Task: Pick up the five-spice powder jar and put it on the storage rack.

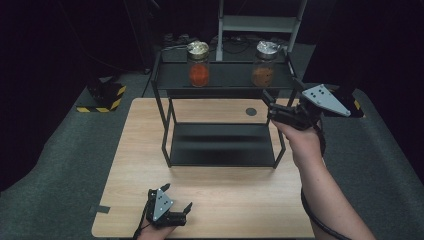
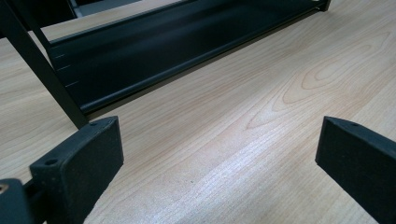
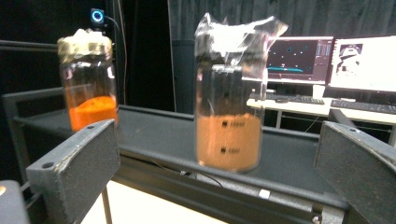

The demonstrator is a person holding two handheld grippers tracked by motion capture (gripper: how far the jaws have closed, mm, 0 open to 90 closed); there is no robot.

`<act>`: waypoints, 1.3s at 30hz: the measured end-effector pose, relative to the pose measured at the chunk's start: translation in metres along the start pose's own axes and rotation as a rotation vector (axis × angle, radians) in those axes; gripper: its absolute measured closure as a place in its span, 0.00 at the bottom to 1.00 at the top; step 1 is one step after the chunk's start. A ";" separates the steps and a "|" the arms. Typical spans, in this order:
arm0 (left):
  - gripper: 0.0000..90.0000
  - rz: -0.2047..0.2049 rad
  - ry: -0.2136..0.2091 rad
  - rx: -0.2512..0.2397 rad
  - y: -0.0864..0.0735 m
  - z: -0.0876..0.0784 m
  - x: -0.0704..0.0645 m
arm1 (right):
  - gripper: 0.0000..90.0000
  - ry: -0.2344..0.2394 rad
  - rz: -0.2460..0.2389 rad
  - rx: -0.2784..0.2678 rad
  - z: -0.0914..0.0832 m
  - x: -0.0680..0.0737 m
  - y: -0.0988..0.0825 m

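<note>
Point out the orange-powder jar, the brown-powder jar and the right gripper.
orange-powder jar (image 1: 198, 75), high view, on the orange powder.
brown-powder jar (image 3: 228, 140), right gripper view, on the brown powder.
right gripper (image 1: 283, 95), high view, between its fingertips.

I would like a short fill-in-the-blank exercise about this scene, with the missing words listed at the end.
1. Both jars stand on the ____ shelf of the black rack.
2. The jar with orange powder stands to the ____ of the jar with brown powder in the high view.
3. The right tool points toward the ____ powder jar, jaws open.
4. The left tool is held ____.

Missing words: top; left; brown; open
</note>
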State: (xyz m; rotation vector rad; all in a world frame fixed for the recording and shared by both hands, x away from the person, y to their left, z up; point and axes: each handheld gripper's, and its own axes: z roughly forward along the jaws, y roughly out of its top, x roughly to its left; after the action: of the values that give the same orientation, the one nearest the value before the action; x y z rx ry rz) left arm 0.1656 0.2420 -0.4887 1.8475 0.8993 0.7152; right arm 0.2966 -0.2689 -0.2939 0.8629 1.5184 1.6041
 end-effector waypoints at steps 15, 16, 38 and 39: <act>0.01 0.001 0.008 -0.009 -0.001 0.000 -0.001 | 0.00 0.017 -0.048 0.053 -0.025 0.002 -0.038; 0.01 0.004 0.010 -0.010 -0.001 0.000 -0.002 | 0.00 0.018 -0.050 0.055 -0.027 0.002 -0.041; 0.01 0.073 0.030 -0.013 -0.003 -0.002 -0.014 | 0.00 0.021 -0.113 0.140 -0.061 0.016 -0.108; 0.01 0.076 0.031 -0.009 -0.002 -0.002 -0.014 | 0.00 0.022 -0.111 0.144 -0.062 0.017 -0.110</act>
State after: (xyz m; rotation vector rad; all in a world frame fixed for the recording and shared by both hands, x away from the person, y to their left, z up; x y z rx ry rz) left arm 0.1554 0.2322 -0.4911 1.8754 0.8472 0.7957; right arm 0.2419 -0.2835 -0.4079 0.8254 1.6845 1.4425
